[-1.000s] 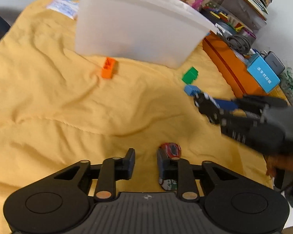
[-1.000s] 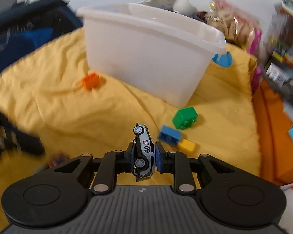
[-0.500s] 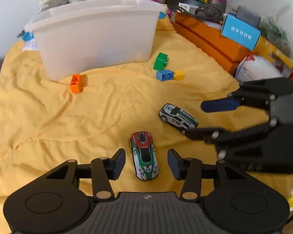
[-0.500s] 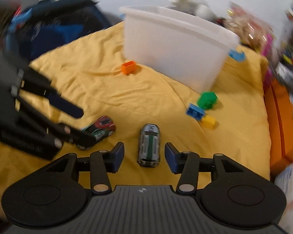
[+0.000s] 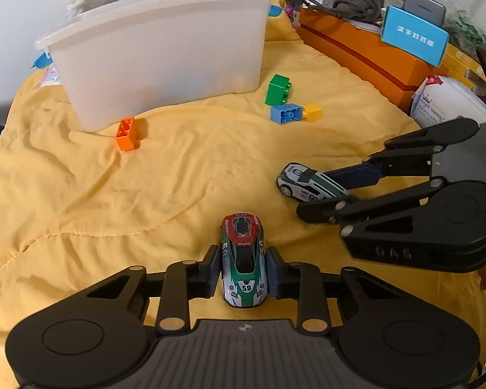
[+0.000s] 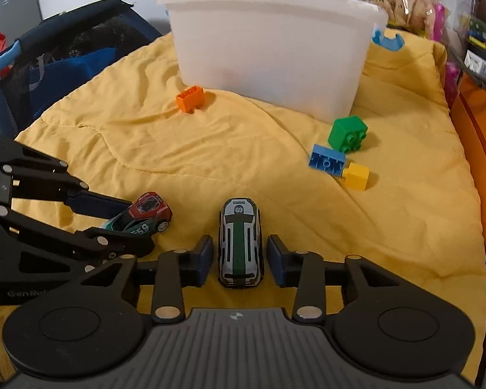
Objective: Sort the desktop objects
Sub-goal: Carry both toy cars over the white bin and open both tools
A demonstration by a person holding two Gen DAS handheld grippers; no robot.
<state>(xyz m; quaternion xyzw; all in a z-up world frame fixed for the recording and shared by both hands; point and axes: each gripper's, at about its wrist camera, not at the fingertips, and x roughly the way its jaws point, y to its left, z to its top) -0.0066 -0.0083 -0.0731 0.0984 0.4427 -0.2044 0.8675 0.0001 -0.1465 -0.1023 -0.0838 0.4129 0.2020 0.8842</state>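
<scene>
My left gripper [image 5: 243, 267] is closing its jaws around the red and green car [image 5: 243, 261]; the pads sit right against its flanks, pinching it on the yellow quilt [image 5: 113, 194]. My right gripper [image 6: 239, 261] is closing too, with the white and green car [image 6: 239, 243] between its pads, though a thin gap shows on each side, so it is not yet pressed. Both cars rest on the quilt, near me, side by side.

Farther off lie a yellow brick [image 6: 356, 175], a blue brick [image 6: 327, 162] touching it and a green brick [image 6: 348, 134]. An orange brick [image 6: 189, 97] sits just beside the white bin [image 6: 275, 48] at the far edge. Orange boxes [image 5: 366, 52] and clutter crowd the far right; a dark blue bag [image 6: 64, 58] lies far left.

The bin's inside is hidden by its frosted wall. The rear of each car is hidden by my gripper's body.
</scene>
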